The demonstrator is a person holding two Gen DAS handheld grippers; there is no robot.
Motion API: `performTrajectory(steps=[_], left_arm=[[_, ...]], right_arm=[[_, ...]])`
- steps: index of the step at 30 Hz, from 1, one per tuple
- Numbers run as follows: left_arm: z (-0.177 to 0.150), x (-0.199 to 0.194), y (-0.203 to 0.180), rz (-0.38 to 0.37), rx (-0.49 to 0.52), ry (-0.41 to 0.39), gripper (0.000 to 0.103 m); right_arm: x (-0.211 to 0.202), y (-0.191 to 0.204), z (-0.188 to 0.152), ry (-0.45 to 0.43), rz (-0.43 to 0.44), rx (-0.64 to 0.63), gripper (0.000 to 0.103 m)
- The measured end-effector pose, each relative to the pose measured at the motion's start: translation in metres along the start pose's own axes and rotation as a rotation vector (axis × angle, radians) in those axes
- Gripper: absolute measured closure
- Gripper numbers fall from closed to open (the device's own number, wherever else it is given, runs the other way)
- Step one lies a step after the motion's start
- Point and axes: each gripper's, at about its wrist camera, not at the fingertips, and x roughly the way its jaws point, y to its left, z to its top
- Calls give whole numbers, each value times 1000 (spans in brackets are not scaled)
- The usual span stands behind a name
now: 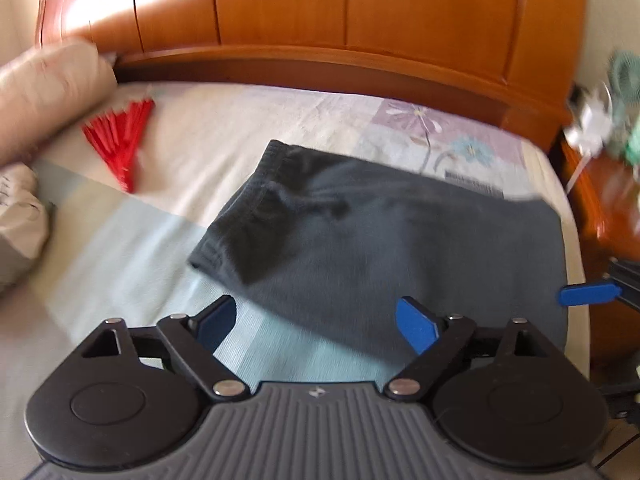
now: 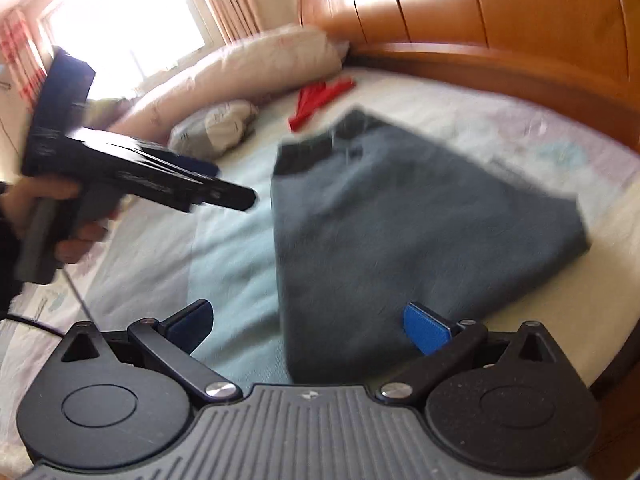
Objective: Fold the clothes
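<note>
Left wrist view: left tool has its jaws spread wide w/ nothing between them, hovering just over the near edge of the dark grey garment. Garment looks like shorts or trousers already doubled over. It lies flat on the bed, filling centre to right of frame. Waistband end w/ drawstring points to upper left, the squared-off end runs to the right edge of the mattress. So the long axis runs diagonally, upper left to lower right, across the tool's line rather than along it.

Right wrist view: right tool also gaping, empty, w/ the garment's near corner directly ahead and partly between the blue pads. The left tool shows again at mid-left of that frame, held in a hand, off the garment's left side over bare sheet. Judging by that, the right tool is the nearer one to the cloth.

Garment reads as a compact rectangle w/ clean edges, which fits either a half-done fold w/ one more turn to go, or a finished fold just let go. Frames are motion-blurred, so can't settle which.

Other bits: red fan-like thing upper left, pale pillow beside it, wooden headboard across the top. None touch the garment.
</note>
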Motion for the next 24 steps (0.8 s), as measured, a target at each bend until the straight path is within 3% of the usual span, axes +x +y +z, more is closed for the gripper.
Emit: performTrajectory(steps=[2,7,12,15,18,22,24], left_arm=[[-17,-15,-9,13,11,-6,15],[-57,-58,-22,55,-19,-62,12],[-93,-91,-19,74,-151,-104,9],[-111,-106,-15,97,-219,-124,9],[-126,-116,-12,148,-252,-125,9],[-134,-119,-12,209,-250,-126,9],[-135,-119,-13,220,-254,-131,9]], right_arm=[[-1,9,0,12,-27,-17,0],[-11,15,39,-105,-43,-96,0],[50,6,95,-108,-113,-197,0],[101,0,107,-29,-132,-301,0],[129,-13,102,71,-81,-290,0],[101,1,100,14,9,-275,0],[100,9,93,37,76,-310,0]])
